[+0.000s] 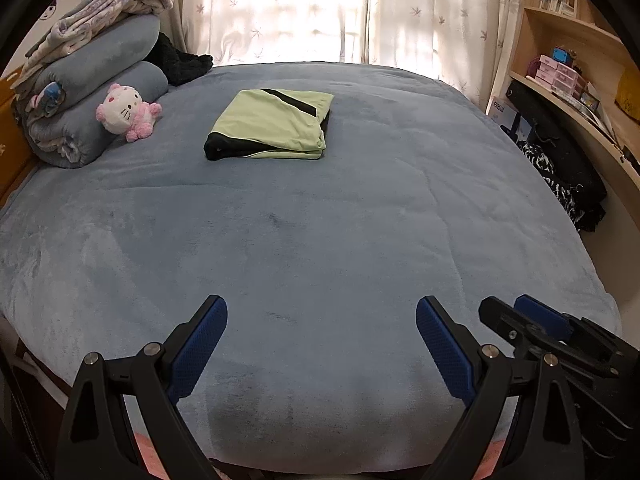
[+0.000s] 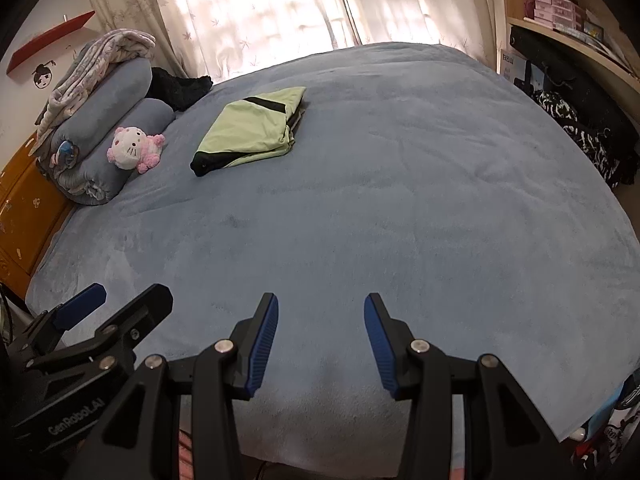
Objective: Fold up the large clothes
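A light green garment with black panels [image 1: 270, 124] lies folded into a neat rectangle on the far part of the blue-grey bed [image 1: 320, 240]. It also shows in the right wrist view [image 2: 252, 130]. My left gripper [image 1: 322, 312] is open and empty, held over the near edge of the bed, far from the garment. My right gripper [image 2: 320, 308] is open and empty, just to the right of the left one. Each gripper shows at the edge of the other's view: the right gripper [image 1: 532, 320] and the left gripper [image 2: 120, 300].
Rolled blue blankets [image 1: 92, 92] with a patterned blanket [image 1: 100, 12] on top and a pink and white plush cat [image 1: 126, 110] sit at the far left. A black cloth [image 1: 182, 62] lies behind them. Wooden shelves [image 1: 580, 60] and dark bags [image 1: 560, 168] stand at the right. Curtains [image 1: 320, 8] hang behind.
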{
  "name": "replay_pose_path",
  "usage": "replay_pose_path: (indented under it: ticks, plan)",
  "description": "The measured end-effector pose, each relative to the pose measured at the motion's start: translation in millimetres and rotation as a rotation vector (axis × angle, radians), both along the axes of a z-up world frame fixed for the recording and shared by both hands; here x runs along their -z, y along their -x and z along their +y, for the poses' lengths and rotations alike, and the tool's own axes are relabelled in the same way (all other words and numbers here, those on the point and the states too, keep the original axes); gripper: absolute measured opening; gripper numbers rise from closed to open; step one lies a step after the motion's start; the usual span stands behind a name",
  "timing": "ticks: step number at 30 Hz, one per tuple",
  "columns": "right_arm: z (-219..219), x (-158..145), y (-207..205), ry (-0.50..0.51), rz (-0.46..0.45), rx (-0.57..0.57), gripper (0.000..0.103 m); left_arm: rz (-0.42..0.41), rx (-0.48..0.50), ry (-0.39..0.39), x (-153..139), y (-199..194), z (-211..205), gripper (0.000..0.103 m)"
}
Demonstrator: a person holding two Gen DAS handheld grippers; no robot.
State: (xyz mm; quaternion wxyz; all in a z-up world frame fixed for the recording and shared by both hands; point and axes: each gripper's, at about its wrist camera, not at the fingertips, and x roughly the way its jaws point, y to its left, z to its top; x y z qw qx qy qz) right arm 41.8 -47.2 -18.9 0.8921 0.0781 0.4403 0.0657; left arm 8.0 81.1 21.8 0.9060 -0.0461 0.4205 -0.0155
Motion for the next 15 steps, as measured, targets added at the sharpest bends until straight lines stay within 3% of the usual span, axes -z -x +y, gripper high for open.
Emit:
replay_pose_path:
  ticks: [15]
  plan:
    - [-0.9, -8.4, 6.5, 0.03, -0.035, 0.004, 0.045, -0.013, -0.01, 0.0, -0.7, 2.2, -1.2, 0.095]
